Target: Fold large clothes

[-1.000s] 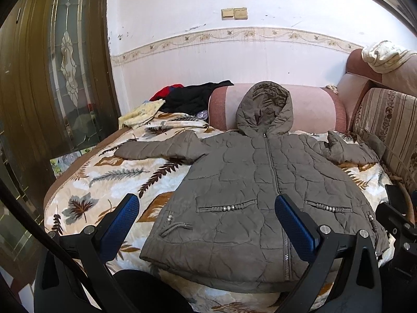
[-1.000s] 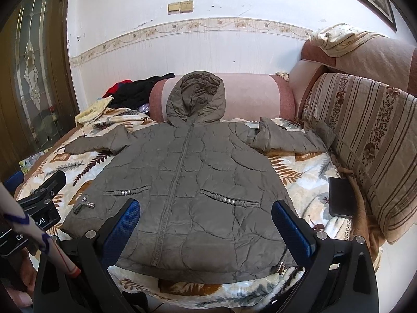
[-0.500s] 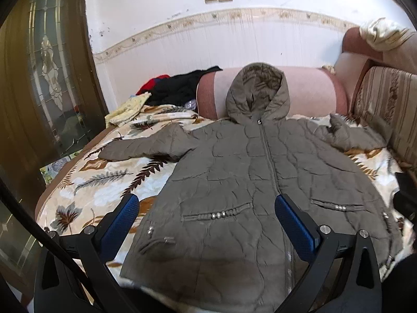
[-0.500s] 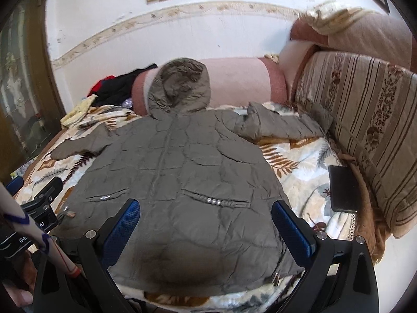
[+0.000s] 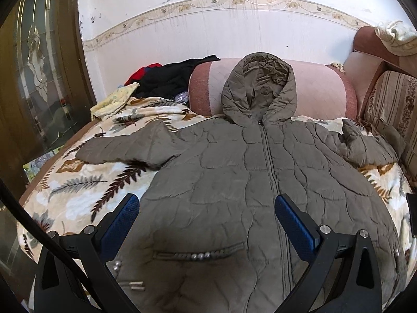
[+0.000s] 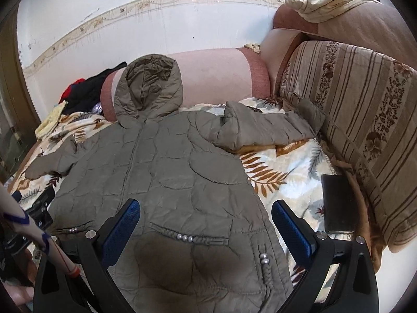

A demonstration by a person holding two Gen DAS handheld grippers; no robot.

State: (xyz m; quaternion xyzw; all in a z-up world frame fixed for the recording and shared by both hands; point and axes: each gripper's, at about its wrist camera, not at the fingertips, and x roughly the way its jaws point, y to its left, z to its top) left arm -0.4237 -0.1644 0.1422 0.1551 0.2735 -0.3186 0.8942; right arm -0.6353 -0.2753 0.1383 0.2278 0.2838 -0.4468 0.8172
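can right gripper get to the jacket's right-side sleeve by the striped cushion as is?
Probably yes. The right gripper is open over the jacket hem, and the sleeve lies flat on the blanket with nothing on it; the striped cushion only borders its cuff.

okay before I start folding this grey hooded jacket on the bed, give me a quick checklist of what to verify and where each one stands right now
1. Jacket spread flat, front up, zipper closed: ok.
2. Both sleeves laid out: not ok; the left sleeve lies straight, the right sleeve is bunched near the shoulder.
3. Hood flat: not ok; it leans up on the bolster.
4. Left gripper open and empty above the jacket: ok.
5. Right gripper open and empty: ok.
6. Phone off the jacket: ok; it lies on the blanket by the striped cushion.
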